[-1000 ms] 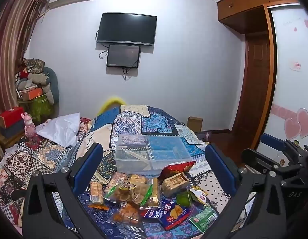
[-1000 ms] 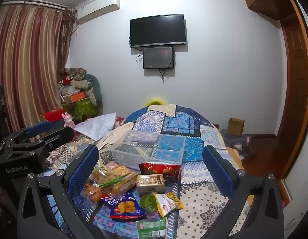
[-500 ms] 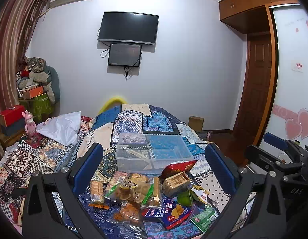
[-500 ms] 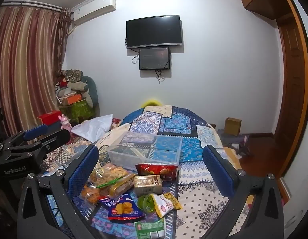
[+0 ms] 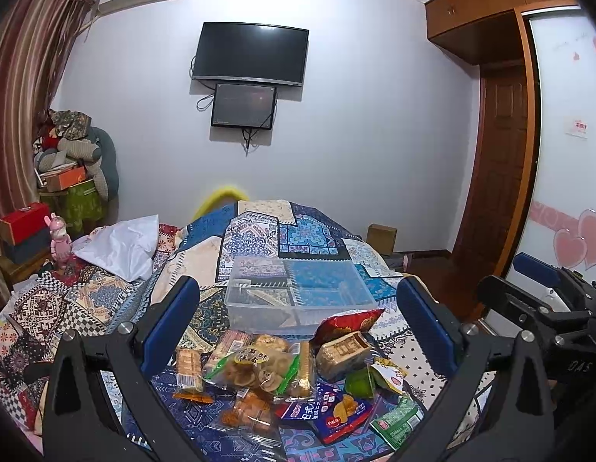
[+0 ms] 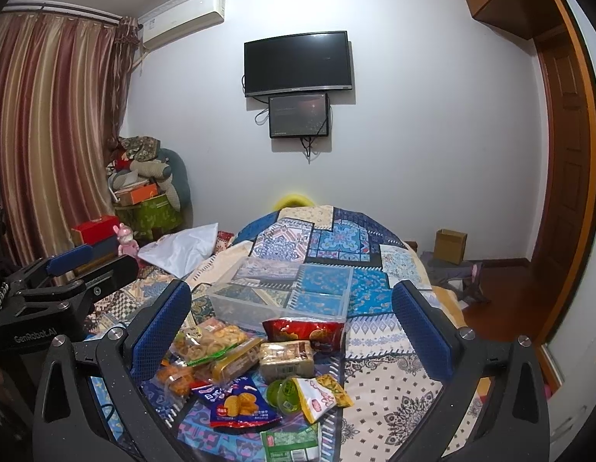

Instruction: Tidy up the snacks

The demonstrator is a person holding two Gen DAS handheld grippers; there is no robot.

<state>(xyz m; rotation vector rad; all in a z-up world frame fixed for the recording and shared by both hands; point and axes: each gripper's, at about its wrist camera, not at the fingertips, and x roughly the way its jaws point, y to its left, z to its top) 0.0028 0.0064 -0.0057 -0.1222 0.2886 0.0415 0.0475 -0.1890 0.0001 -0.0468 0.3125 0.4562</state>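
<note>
Snacks (image 5: 282, 369) piled btwn spread left claw (image 5: 298, 327) (bin (image 5: 298, 292) behind).

You saw a clear, smooth plastic box (image 5: 298, 300) sitting on the soft patterned cloth quilt (image 5: 259, 238). The snack packets (image 5: 259, 365) were shiny, crinkly plastic, and the red bag (image 6: 303, 333) looked glossy. Your left gripper (image 5: 298, 331) had matt black arms, rough blue pads (image 5: 171, 327) and little shiny metal screws. The door (image 5: 502, 169) was smooth brown wood.
</note>
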